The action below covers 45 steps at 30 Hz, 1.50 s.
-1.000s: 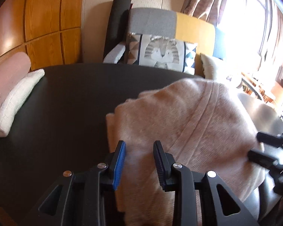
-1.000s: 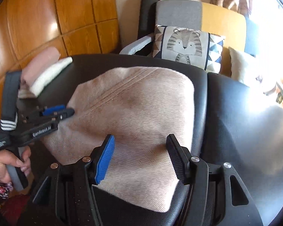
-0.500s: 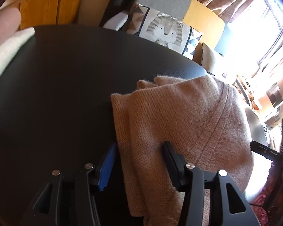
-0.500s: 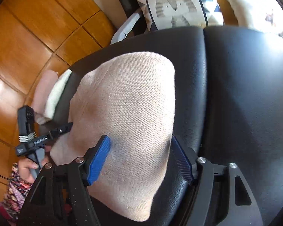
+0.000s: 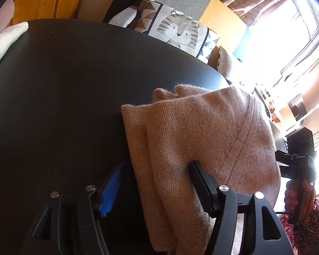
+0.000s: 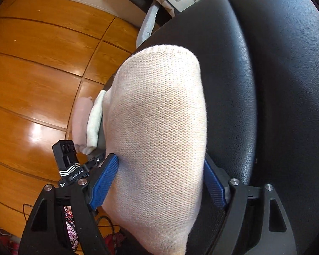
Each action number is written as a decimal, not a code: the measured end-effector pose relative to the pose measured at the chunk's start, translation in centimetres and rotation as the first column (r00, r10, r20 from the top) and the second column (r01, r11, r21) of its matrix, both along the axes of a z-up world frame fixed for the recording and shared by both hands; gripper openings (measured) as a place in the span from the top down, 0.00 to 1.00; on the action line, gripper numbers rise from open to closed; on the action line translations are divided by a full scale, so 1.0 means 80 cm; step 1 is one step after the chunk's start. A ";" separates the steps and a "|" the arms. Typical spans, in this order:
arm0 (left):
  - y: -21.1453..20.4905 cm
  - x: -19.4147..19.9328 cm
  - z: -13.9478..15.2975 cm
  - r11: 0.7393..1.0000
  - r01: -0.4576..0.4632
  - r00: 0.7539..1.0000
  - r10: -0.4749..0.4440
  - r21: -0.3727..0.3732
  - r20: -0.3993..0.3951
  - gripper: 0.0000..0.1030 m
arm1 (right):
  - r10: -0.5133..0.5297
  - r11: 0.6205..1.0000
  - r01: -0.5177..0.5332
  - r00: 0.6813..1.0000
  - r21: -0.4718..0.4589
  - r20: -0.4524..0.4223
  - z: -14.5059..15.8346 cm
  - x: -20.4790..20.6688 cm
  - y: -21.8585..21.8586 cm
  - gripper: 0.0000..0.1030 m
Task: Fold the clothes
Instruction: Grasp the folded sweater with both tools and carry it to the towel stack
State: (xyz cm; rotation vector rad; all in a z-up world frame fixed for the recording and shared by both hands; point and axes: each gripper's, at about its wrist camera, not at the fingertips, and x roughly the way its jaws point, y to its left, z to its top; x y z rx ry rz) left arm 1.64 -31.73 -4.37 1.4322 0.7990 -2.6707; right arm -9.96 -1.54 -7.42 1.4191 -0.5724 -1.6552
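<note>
The black leather surface takes up most of both views, with a seam running down it in the right wrist view. On it sits the beige knit sweater, folded into a thick bundle with its stacked edges showing on its left side; from the right wrist view it looks paler and bulges toward the camera. Far behind the surface there's a chair with a tiger cushion, and a bright window to the right. At the far left edge of the surface, a folded white knit lies next to a pink one.

Left tongs are spread wide around the near left edge of the sweater, blue pad on one side, black finger on the other, nothing clamped. Right tongs are also wide open, straddling the bundle's near end. A hand grips the right tongs' handle.
</note>
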 end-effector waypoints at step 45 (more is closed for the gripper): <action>-0.143 0.135 0.189 0.990 -0.134 0.877 0.141 0.049 -0.460 0.78 | 0.288 0.945 -0.315 0.928 -0.088 -0.236 0.251 0.040 -0.325 0.52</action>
